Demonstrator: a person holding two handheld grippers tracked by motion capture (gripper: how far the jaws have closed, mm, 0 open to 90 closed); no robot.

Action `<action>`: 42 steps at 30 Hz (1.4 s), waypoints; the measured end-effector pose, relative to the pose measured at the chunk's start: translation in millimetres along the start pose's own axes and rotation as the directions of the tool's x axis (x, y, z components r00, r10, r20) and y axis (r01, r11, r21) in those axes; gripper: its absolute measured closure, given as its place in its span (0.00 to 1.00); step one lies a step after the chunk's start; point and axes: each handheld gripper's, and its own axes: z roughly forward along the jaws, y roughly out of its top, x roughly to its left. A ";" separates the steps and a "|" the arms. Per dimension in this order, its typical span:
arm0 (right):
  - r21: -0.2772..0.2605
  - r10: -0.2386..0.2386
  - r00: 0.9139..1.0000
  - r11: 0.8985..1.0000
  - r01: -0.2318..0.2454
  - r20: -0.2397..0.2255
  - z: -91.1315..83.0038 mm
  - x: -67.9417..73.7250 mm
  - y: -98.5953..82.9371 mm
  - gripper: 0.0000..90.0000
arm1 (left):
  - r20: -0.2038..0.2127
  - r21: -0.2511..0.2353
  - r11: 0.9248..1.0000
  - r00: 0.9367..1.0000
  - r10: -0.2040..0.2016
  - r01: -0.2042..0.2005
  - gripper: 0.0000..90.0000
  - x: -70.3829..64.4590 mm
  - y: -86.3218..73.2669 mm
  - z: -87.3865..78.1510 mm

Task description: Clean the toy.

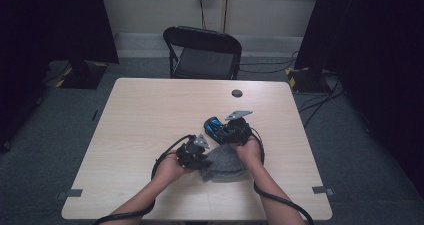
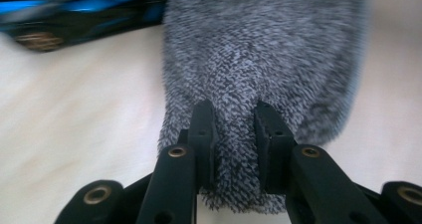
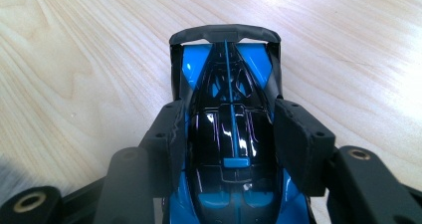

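Observation:
A blue and black toy car [image 3: 230, 129] lies on the wooden table, its rear wing pointing away in the right gripper view. My right gripper [image 3: 230, 134] is shut on the car's body, a jaw pressed against each side. In the high view the toy car [image 1: 214, 126] shows just ahead of the right gripper [image 1: 227, 129]. A grey fuzzy cloth [image 2: 259, 59] lies beside the car, and my left gripper [image 2: 233, 139] is shut on its near edge. From above, the cloth [image 1: 223, 163] sits between the two hands, with the left gripper [image 1: 201, 150] at its left edge.
The light wooden table [image 1: 150, 115] has a small dark round disc [image 1: 237, 93] near its far edge. A black folding chair [image 1: 202, 52] stands behind the table. Cables trail from both grippers toward the table's near edge.

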 end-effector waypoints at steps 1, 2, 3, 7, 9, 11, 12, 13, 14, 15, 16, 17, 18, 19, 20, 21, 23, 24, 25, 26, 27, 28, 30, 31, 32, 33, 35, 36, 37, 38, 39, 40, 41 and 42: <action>-0.003 0.004 1.000 1.000 -0.004 0.001 -0.1 0.1 -0.5 0.53 | -0.022 0.011 1.000 1.000 -0.002 0.002 0.81 5.3 0.7 -1.1; -0.007 0.005 1.000 1.000 -0.005 0.001 -0.1 0.1 -1.0 0.53 | -0.035 0.018 1.000 0.999 -0.001 0.002 0.81 7.9 1.1 -1.5; -0.008 0.005 1.000 1.000 -0.005 0.000 -0.2 0.1 -1.2 0.53 | -0.051 0.017 1.000 0.999 -0.001 0.002 0.81 11.2 1.4 -2.0; -0.008 0.007 1.000 1.000 -0.007 0.000 -0.1 0.1 -1.2 0.53 | -0.092 0.026 0.999 0.996 -0.018 0.021 0.81 22.1 3.0 -2.6; -0.008 0.011 1.000 1.000 -0.011 -0.002 -0.2 -0.2 -1.0 0.53 | -0.109 0.034 0.999 0.994 -0.010 0.014 0.81 26.3 4.6 -2.3; -0.008 0.011 1.000 1.000 -0.011 -0.004 -0.3 -0.4 -1.3 0.53 | -0.118 0.047 0.999 0.993 -0.010 0.015 0.81 29.9 5.6 -1.7; -0.009 0.012 1.000 1.000 -0.012 -0.004 -0.4 -0.3 -1.5 0.53 | -0.125 0.048 0.999 0.992 -0.012 0.019 0.81 31.8 6.0 -1.8; -0.010 0.012 1.000 1.000 -0.012 -0.003 -0.4 -0.4 -1.7 0.53 | -0.120 0.055 0.998 0.993 -0.014 0.021 0.81 34.2 6.3 -2.3; -0.011 0.012 1.000 1.000 -0.012 -0.003 -0.5 -0.4 -1.8 0.53 | -0.127 0.055 0.998 0.992 -0.014 0.022 0.81 36.1 6.1 -2.6; -0.011 0.012 1.000 1.000 -0.012 -0.003 -0.6 -0.4 -1.9 0.53 | -0.136 0.051 0.998 0.991 -0.022 0.029 0.81 38.0 5.9 -2.9; -0.011 0.013 1.000 1.000 -0.013 -0.003 -0.7 -0.3 -2.0 0.53 | -0.137 0.053 0.998 0.990 -0.026 0.033 0.81 40.3 5.7 -3.7; -0.012 0.013 1.000 1.000 -0.013 -0.003 -0.7 -0.4 -2.1 0.53 | -0.145 0.056 0.998 0.989 -0.029 0.037 0.81 42.9 5.1 -4.4; -0.013 0.014 1.000 1.000 -0.014 -0.002 -0.7 -0.4 -2.2 0.53 | -0.152 0.051 0.998 0.988 -0.033 0.041 0.81 44.1 4.6 -4.4; -0.013 0.012 1.000 1.000 -0.012 -0.003 -0.8 -0.5 -2.3 0.53 | -0.154 0.050 0.998 0.988 -0.035 0.043 0.81 46.4 3.8 -5.1; -0.014 0.013 1.000 1.000 -0.013 -0.002 -0.7 -0.4 -2.4 0.53 | -0.159 0.053 0.998 0.987 -0.037 0.046 0.82 47.7 3.4 -5.6; -0.015 0.013 1.000 1.000 -0.013 -0.002 -0.7 -0.3 -2.5 0.53 | -0.166 0.048 0.998 0.985 -0.041 0.049 0.81 49.1 2.8 -5.6; -0.016 0.014 1.000 1.000 -0.014 -0.002 -0.7 -0.2 -2.7 0.53 | -0.173 0.050 0.997 0.984 -0.043 0.052 0.81 51.2 2.5 -6.5; -0.017 0.014 1.000 1.000 -0.014 -0.002 -0.6 -0.3 -2.7 0.53 | -0.176 0.051 0.997 0.984 -0.040 0.050 0.81 51.7 2.5 -6.8; -0.017 0.014 1.000 1.000 -0.014 -0.002 -0.6 -0.3 -2.7 0.53 | -0.182 0.055 0.998 0.983 -0.032 0.043 0.81 52.4 2.5 -7.3; -0.017 0.015 1.000 1.000 -0.015 -0.002 -0.6 -0.3 -2.6 0.53 | -0.187 0.056 0.998 0.982 -0.029 0.040 0.82 52.8 2.6 -7.7; -0.017 0.015 1.000 1.000 -0.015 -0.002 -0.6 -0.3 -2.7 0.53 | -0.191 0.058 0.997 0.981 -0.030 0.041 0.82 53.3 2.5 -8.1; -0.018 0.014 1.000 1.000 -0.014 -0.003 -0.6 -0.4 -2.8 0.53 | -0.196 0.059 0.997 0.980 -0.027 0.039 0.82 53.6 2.5 -8.4; -0.018 0.014 1.000 1.000 -0.015 -0.003 -0.7 -0.5 -2.8 0.53 | -0.205 0.059 0.997 0.978 -0.030 0.043 0.82 54.2 2.2 -9.4; -0.018 0.015 1.000 1.000 -0.015 -0.003 -0.7 -0.5 -2.9 0.53 | -0.210 0.059 0.997 0.977 -0.031 0.044 0.82 54.6 1.7 -10.1; -0.020 0.015 1.000 1.000 -0.015 -0.003 -0.6 -0.5 -3.1 0.53 | -0.212 0.063 0.997 0.977 -0.029 0.043 0.82 55.2 1.4 -10.6; -0.021 0.016 1.000 1.000 -0.016 -0.004 -0.7 -0.5 -3.2 0.53 | -0.214 0.066 0.997 0.976 -0.032 0.047 0.82 55.7 1.0 -11.4; -0.023 0.017 1.000 1.000 -0.017 -0.004 -0.7 -0.5 -3.6 0.53 | -0.221 0.063 0.996 0.974 -0.045 0.060 0.82 57.6 -0.6 -12.6; -0.026 0.016 1.000 1.000 -0.016 -0.005 -0.7 -0.7 -3.9 0.53 | -0.220 0.063 0.996 0.974 -0.047 0.062 0.82 58.6 -1.3 -13.2; -0.027 0.016 1.000 1.000 -0.016 -0.005 -0.8 -0.7 -4.1 0.53 | -0.226 0.062 0.996 0.973 -0.055 0.070 0.82 59.4 -2.1 -14.1; -0.026 0.017 1.000 1.000 -0.018 -0.006 -0.9 -0.8 -4.1 0.53 | -0.229 0.061 0.995 0.972 -0.059 0.075 0.82 59.9 -2.6 -14.5; -0.026 0.018 1.000 0.999 -0.018 -0.006 -0.9 -0.8 -4.1 0.53 | -0.229 0.061 0.995 0.972 -0.059 0.075 0.82 59.9 -2.6 -14.5; -0.026 0.018 1.000 0.999 -0.018 -0.006 -0.9 -0.8 -4.2 0.53 | -0.240 0.066 0.995 0.969 -0.060 0.078 0.82 61.3 -3.6 -15.6; -0.027 0.018 1.000 0.999 -0.018 -0.007 -1.0 -0.9 -4.2 0.53 | -0.246 0.065 0.994 0.967 -0.065 0.083 0.82 62.7 -4.2 -16.0; -0.026 0.018 1.000 0.999 -0.018 -0.006 -1.0 -0.8 -4.2 0.53 | -0.247 0.068 0.994 0.967 -0.065 0.085 0.82 64.3 -4.7 -16.9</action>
